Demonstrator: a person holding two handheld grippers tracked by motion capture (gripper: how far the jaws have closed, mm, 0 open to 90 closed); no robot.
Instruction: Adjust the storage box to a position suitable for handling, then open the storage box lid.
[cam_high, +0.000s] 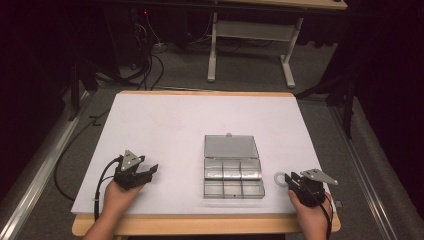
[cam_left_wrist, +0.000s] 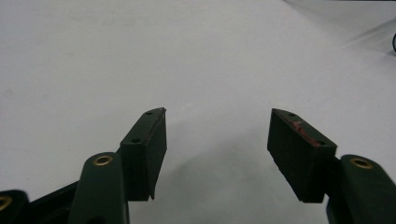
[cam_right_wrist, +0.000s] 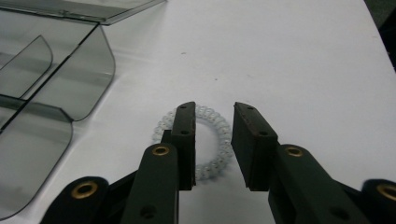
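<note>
Right gripper (cam_high: 286, 178): it is low at the near right of the table, the jaws pointing left toward the box. In the right gripper view (cam_right_wrist: 213, 140) the jaws stand a narrow gap apart, and they straddle the right side of the ring: one jaw is over the ring's middle, the other outside it. I cannot tell if the pads already touch it.

Right hand (cam_high: 312, 212): it comes in from the near edge, the palm under the gripper body, the grey plate on top and tilted a little.

Ring (cam_right_wrist: 218, 140): a clear spiral hair tie, flat on the white sheet. In the high view the ring (cam_high: 279, 178) is just beside the near right corner of the box, apart from it.

Left gripper (cam_high: 150, 172): at the near left, the jaws pointing right and a little far. In the left gripper view (cam_left_wrist: 217, 140) the jaws are wide apart, with bare sheet between them.

Left hand (cam_high: 120, 195): it holds the gripper from below, the forearm coming from the near edge; a black cable trails off to the left.

Box (cam_high: 233, 181): clear plastic with six compartments, the lid (cam_high: 231, 146) laid open to the far side. It lies right of the middle of the sheet.

Sheet (cam_high: 175, 125): white, it covers the wooden table (cam_high: 200, 225).
</note>
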